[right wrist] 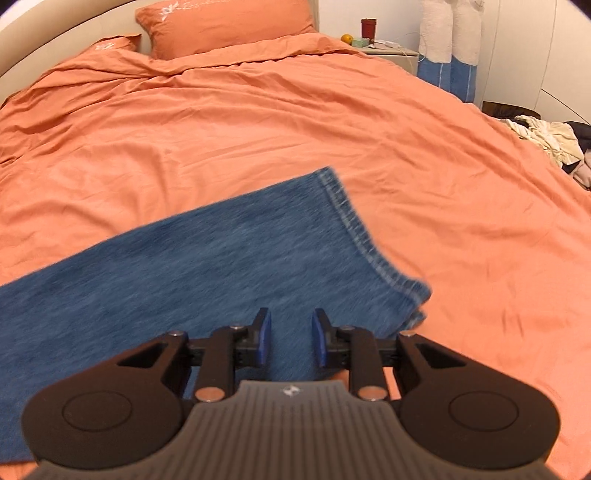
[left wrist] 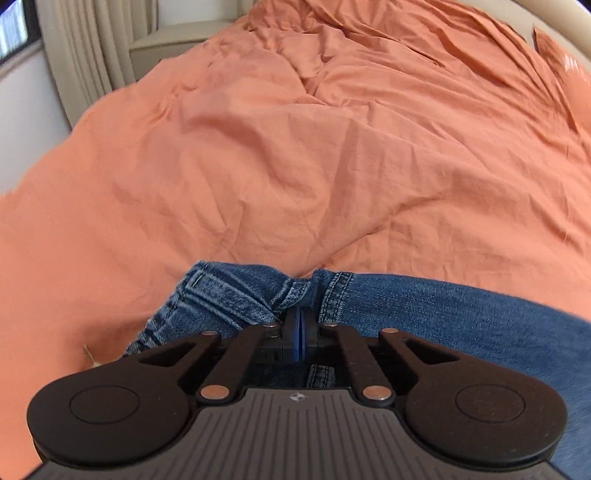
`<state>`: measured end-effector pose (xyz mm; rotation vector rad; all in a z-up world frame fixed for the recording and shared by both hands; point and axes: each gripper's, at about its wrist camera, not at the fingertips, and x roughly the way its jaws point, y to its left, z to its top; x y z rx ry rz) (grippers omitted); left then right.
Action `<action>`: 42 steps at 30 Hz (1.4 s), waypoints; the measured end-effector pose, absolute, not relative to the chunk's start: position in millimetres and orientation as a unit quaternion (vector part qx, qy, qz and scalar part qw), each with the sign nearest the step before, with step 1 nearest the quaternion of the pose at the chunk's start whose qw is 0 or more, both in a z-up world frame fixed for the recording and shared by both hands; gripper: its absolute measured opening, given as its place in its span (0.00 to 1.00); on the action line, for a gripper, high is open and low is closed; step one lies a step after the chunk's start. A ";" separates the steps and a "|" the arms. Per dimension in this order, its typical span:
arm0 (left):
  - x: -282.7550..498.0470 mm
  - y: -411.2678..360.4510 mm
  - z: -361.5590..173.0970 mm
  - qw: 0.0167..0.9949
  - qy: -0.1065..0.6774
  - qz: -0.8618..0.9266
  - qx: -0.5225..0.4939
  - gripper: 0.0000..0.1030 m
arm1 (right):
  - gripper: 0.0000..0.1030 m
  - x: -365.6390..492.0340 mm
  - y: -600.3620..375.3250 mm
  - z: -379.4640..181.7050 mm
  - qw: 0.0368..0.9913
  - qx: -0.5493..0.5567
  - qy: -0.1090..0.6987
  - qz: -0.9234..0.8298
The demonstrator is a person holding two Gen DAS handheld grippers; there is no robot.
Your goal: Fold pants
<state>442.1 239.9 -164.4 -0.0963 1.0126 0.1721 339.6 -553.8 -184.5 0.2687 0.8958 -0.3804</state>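
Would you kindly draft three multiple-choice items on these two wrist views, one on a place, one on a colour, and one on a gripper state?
1. Where do the jeans lie?
A. On the bed cover
B. On a wooden floor
C. Over a chair back

2. What colour is the bed cover?
A. White
B. Orange
C. Green

3. How do the two grippers stand?
A. Both open
B. Both shut on denim
C. Left gripper shut on the jeans, right gripper open

Answers:
1. A, since the denim leg is spread across the cover below the pillows.
2. B, as both views show orange fabric throughout.
3. C, because the left pads press together into bunched denim, while a clear gap separates the right pads above the leg.
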 end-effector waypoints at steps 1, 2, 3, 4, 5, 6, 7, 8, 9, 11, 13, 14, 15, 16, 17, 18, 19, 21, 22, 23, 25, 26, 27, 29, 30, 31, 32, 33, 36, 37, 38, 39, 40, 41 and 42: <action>439.9 233.6 -160.4 0.872 0.481 0.084 -0.026 0.06 | 0.21 340.6 -561.1 -184.2 0.874 0.141 0.425 -0.188; 436.0 226.5 -155.5 0.877 0.473 0.085 -0.002 0.06 | 0.22 339.9 -568.4 -183.7 0.873 0.158 0.420 -0.191; 430.9 217.9 -148.7 0.884 0.459 0.089 0.024 0.09 | 0.24 337.8 -574.9 -183.2 0.872 0.179 0.414 -0.192; 423.1 209.5 -141.0 0.892 0.439 0.091 0.049 0.15 | 0.30 334.2 -580.2 -182.6 0.870 0.198 0.409 -0.192; 415.8 200.9 -133.8 0.898 0.424 0.091 0.071 0.17 | 0.32 329.9 -585.2 -182.4 0.868 0.215 0.405 -0.190; 409.9 192.9 -127.7 0.901 0.414 0.093 0.089 0.27 | 0.32 325.5 -588.7 -182.3 0.867 0.227 0.402 -0.188; 404.3 185.9 -121.4 0.905 0.406 0.087 0.096 0.31 | 0.32 320.8 -590.8 -182.2 0.866 0.236 0.399 -0.188; 399.3 179.2 -115.1 0.908 0.402 0.077 0.095 0.31 | 0.32 315.0 -593.8 -182.6 0.866 0.243 0.395 -0.187; 395.7 171.8 -109.1 0.909 0.401 0.068 0.091 0.31 | 0.32 308.9 -597.4 -183.7 0.866 0.252 0.391 -0.186; 392.0 154.7 -99.0 0.911 0.402 0.048 0.082 0.31 | 0.32 296.5 -606.8 -188.5 0.860 0.279 0.385 -0.187; 391.0 131.2 -92.3 0.911 0.406 0.021 0.075 0.31 | 0.32 284.2 -617.3 -194.6 0.852 0.312 0.375 -0.191; 390.4 117.4 -88.7 0.910 0.407 0.003 0.074 0.31 | 0.32 280.0 -622.8 -198.0 0.848 0.326 0.372 -0.191; 390.3 102.2 -86.7 0.910 0.408 -0.014 0.074 0.31 | 0.33 277.0 -628.0 -202.0 0.843 0.339 0.372 -0.189; 391.7 86.6 -85.3 0.907 0.412 -0.034 0.073 0.31 | 0.37 275.2 -634.0 -206.5 0.839 0.350 0.372 -0.189; 391.5 69.0 -84.9 0.905 0.416 -0.055 0.073 0.31 | 0.37 272.9 -639.1 -210.6 0.835 0.360 0.367 -0.195; 392.4 51.1 -86.1 0.903 0.418 -0.072 0.075 0.31 | 0.38 270.8 -644.2 -215.2 0.832 0.375 0.360 -0.195; 392.7 32.9 -86.5 0.900 0.419 -0.088 0.079 0.31 | 0.40 269.4 -649.8 -221.2 0.827 0.395 0.352 -0.189; 393.8 -3.6 -90.6 0.895 0.420 -0.122 0.087 0.31 | 0.39 266.3 -660.0 -233.7 0.816 0.434 0.335 -0.182; 393.9 -22.4 -92.3 0.893 0.419 -0.137 0.090 0.31 | 0.39 266.4 -663.7 -239.8 0.812 0.447 0.329 -0.180; 394.0 -39.3 -95.0 0.890 0.420 -0.151 0.092 0.31 | 0.37 267.5 -666.5 -245.9 0.809 0.456 0.326 -0.179; 394.5 -72.8 -102.0 0.885 0.421 -0.176 0.095 0.31 | 0.35 266.2 -673.8 -259.3 0.800 0.486 0.307 -0.171; 394.7 -88.8 -105.8 0.882 0.421 -0.189 0.097 0.31 | 0.33 264.9 -677.2 -267.2 0.795 0.503 0.297 -0.167; 395.6 -104.4 -110.4 0.878 0.422 -0.201 0.097 0.31 | 0.32 264.0 -680.3 -275.1 0.788 0.519 0.291 -0.161; 395.8 -135.5 -119.6 0.871 0.426 -0.223 0.099 0.31 | 0.25 262.8 -685.9 -285.8 0.781 0.538 0.280 -0.150; 397.1 -150.8 -124.5 0.867 0.427 -0.235 0.101 0.31 | 0.25 262.5 -688.7 -287.6 0.780 0.544 0.277 -0.141; 398.7 -165.2 -129.5 0.863 0.428 -0.244 0.106 0.31 | 0.22 262.1 -690.5 -286.5 0.782 0.543 0.276 -0.134; 399.7 -178.9 -134.6 0.860 0.429 -0.254 0.112 0.31 | 0.18 262.5 -691.2 -282.5 0.789 0.534 0.277 -0.130; 399.6 -192.4 -139.5 0.856 0.429 -0.264 0.118 0.31 | 0.16 262.9 -690.3 -275.8 0.801 0.515 0.277 -0.127; 401.6 -229.8 -156.7 0.847 0.427 -0.287 0.133 0.31 | 0.11 267.0 -685.6 -256.5 0.837 0.456 0.281 -0.111; 403.5 -240.5 -162.5 0.845 0.426 -0.291 0.137 0.31 | 0.11 269.5 -685.6 -253.9 0.841 0.443 0.291 -0.111; 406.7 -249.5 -168.8 0.844 0.427 -0.293 0.139 0.31 | 0.12 272.3 -687.0 -255.1 0.838 0.440 0.302 -0.111; 410.4 -257.7 -174.7 0.843 0.429 -0.293 0.138 0.30 | 0.12 274.1 -689.5 -258.6 0.833 0.446 0.310 -0.109; 414.0 -265.3 -179.8 0.842 0.431 -0.296 0.134 0.30 | 0.17 273.4 -693.2 -263.8 0.824 0.459 0.316 -0.106; 417.5 -271.8 -183.8 0.841 0.433 -0.298 0.129 0.30 | 0.22 270.5 -696.2 -268.6 0.814 0.476 0.316 -0.104; 420.5 -278.6 -187.3 0.841 0.433 -0.299 0.129 0.30 | 0.23 266.6 -698.0 -273.3 0.805 0.494 0.313 -0.099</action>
